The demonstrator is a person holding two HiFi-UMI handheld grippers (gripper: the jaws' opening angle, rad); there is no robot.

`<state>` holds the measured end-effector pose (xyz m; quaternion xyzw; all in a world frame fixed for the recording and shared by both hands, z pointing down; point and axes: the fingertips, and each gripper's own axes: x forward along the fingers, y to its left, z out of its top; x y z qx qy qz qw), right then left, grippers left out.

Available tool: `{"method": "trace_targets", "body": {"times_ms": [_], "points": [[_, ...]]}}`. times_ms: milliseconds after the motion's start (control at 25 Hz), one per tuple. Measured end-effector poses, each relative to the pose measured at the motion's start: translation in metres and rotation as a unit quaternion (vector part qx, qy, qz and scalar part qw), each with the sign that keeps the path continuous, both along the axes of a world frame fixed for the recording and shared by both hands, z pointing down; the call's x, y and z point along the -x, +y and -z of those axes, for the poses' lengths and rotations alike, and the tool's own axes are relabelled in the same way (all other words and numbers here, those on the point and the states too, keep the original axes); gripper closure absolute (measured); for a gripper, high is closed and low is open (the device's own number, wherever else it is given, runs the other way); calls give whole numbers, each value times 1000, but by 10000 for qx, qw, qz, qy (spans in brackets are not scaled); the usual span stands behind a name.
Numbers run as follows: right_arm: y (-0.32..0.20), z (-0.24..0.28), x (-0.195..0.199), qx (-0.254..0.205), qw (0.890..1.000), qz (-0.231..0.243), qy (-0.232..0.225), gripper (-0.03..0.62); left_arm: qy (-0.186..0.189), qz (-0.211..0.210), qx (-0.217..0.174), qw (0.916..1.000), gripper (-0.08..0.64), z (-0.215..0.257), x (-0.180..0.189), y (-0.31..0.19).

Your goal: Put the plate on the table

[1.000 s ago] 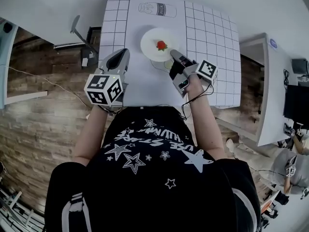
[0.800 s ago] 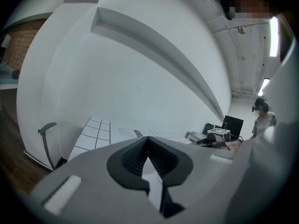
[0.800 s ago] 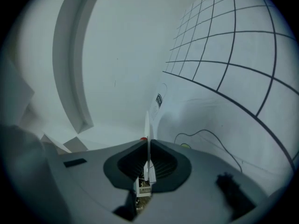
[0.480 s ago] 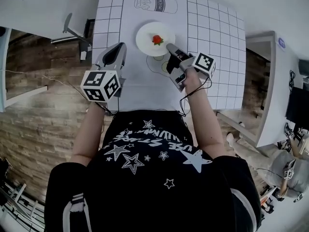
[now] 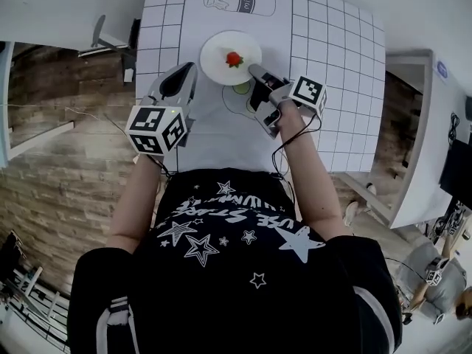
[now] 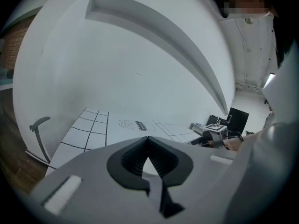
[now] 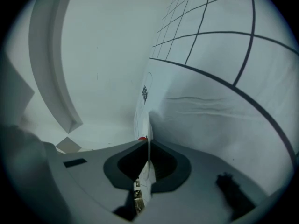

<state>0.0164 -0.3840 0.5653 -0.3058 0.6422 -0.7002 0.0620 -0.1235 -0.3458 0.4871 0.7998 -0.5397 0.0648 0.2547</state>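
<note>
A white plate (image 5: 221,54) with a red strawberry (image 5: 234,59) on it lies over the middle of the white gridded table mat (image 5: 324,65). My right gripper (image 5: 253,70) is shut on the plate's near right rim. In the right gripper view (image 7: 148,146) the plate's thin edge (image 7: 148,125) runs between the closed jaws. Whether the plate rests on the mat or hangs just above it I cannot tell. My left gripper (image 5: 184,72) is to the left of the plate, shut and empty (image 6: 148,140).
A milk bottle drawing (image 5: 238,0) is printed at the mat's far end, and a drawn circle with a green mark (image 5: 242,88) lies just near of the plate. A lamp arm (image 5: 99,32) stands left of the table. Wooden floor lies on both sides.
The right gripper keeps its hold on the plate, which has barely moved over the mat. The head view has shifted a little. The left gripper stays beside the plate.
</note>
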Motion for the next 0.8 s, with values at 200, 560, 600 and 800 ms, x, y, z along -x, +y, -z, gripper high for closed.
{"method": "trace_targets", "body": {"times_ms": [200, 560, 600, 800], "points": [[-2, -3, -2, -31, 9998, 58, 208, 569, -46, -41, 88, 9999, 551, -5, -7, 1], [-3, -10, -3, -41, 9961, 325, 818, 569, 30, -156, -127, 9998, 551, 6, -15, 7], [-3, -10, -3, -69, 9954, 354, 890, 569, 20, -159, -136, 9998, 551, 6, -15, 8], [-2, -11, -2, -273, 9898, 537, 1290, 562, -94, -205, -132, 9997, 551, 6, -13, 16]]}}
